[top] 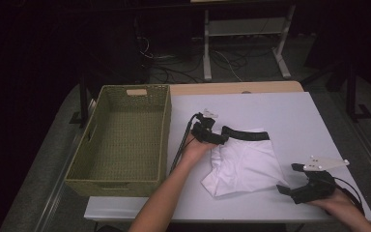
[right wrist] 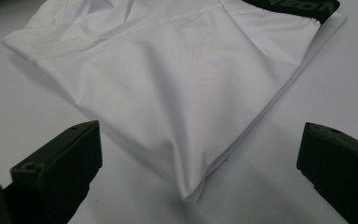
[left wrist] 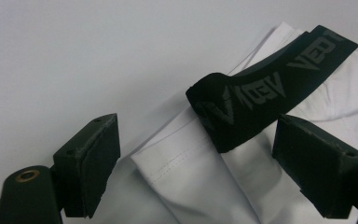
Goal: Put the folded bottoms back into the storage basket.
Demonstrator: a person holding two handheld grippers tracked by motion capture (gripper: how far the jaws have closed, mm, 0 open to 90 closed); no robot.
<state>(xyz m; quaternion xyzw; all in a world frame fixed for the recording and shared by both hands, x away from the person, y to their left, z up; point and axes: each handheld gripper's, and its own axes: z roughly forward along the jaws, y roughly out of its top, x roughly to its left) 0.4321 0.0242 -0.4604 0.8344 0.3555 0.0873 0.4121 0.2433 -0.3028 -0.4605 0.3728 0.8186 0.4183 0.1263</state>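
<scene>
Folded white shorts with a black waistband [top: 244, 162] lie on the white bench [top: 294, 121] beside a woven green basket [top: 121, 140]. The left gripper [left wrist: 196, 161] straddles the waistband, fingers spread; the right gripper [right wrist: 198, 175] rests nearby, fingers wide apart.

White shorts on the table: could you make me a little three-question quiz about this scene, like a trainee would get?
1. True or false: the white shorts lie inside the woven basket.
2. Which gripper is at the black waistband: A) left gripper B) right gripper
3. Fill in: both grippers' jaws stand ____.

Key
1. False; they lie folded on the white table, right of the basket.
2. A; the waistband end lies between its jaws in the left gripper view.
3. Open; neither pair grips the cloth.
</scene>
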